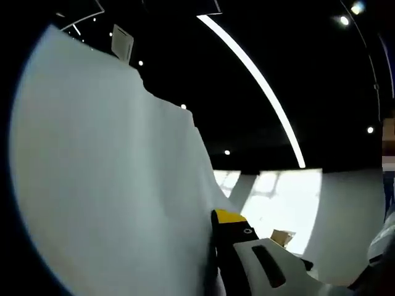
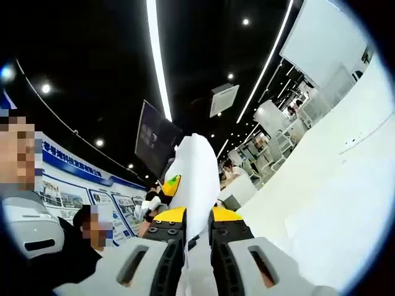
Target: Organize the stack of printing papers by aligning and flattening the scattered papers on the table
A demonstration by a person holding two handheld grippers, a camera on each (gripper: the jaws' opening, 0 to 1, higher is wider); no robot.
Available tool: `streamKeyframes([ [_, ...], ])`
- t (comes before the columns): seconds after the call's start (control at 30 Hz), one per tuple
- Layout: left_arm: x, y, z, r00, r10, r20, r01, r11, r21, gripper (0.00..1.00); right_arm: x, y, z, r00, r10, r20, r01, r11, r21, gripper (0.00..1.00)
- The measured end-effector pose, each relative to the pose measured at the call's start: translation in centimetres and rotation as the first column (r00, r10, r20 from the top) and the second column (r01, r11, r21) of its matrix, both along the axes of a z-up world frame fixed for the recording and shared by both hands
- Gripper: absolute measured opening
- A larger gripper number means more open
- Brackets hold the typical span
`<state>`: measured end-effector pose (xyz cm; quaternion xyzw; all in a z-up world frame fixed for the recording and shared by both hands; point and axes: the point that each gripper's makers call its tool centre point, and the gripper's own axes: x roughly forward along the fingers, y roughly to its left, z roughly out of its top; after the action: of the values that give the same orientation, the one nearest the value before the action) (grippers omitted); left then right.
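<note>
1. Dark ceiling with long light strips (image 2: 157, 55) spans both views; the cameras tilt upward, which suggests the sheets are raised off the table (image 2: 345, 185) to be squared.
2. Printing papers (image 1: 111, 185) rise as a broad white wall in the left gripper view.
3. Right gripper (image 2: 197, 225) is clamped on the papers' edge, sheets standing upright between its jaws.
4. Left gripper (image 1: 231, 228) presses against the papers; whether it grips, I cannot tell.
</note>
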<state>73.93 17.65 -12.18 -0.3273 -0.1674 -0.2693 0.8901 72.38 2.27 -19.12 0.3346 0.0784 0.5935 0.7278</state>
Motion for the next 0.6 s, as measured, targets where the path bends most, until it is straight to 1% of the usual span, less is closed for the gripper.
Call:
streamKeyframes([
  [0.47,0.0,1.1,-0.2,1.0,0.025,-0.005,-0.025,1.0,0.001,0.06,0.5,-0.6,0.2,1.0,-0.021,-0.01,0.021,1.0,0.015,0.09],
  [0.6,0.0,1.4,-0.3,0.999,0.032,-0.008,-0.032,0.999,0.008,0.06,0.9,-1.1,0.4,0.999,-0.036,-0.016,0.037,0.999,0.028,0.09],
])
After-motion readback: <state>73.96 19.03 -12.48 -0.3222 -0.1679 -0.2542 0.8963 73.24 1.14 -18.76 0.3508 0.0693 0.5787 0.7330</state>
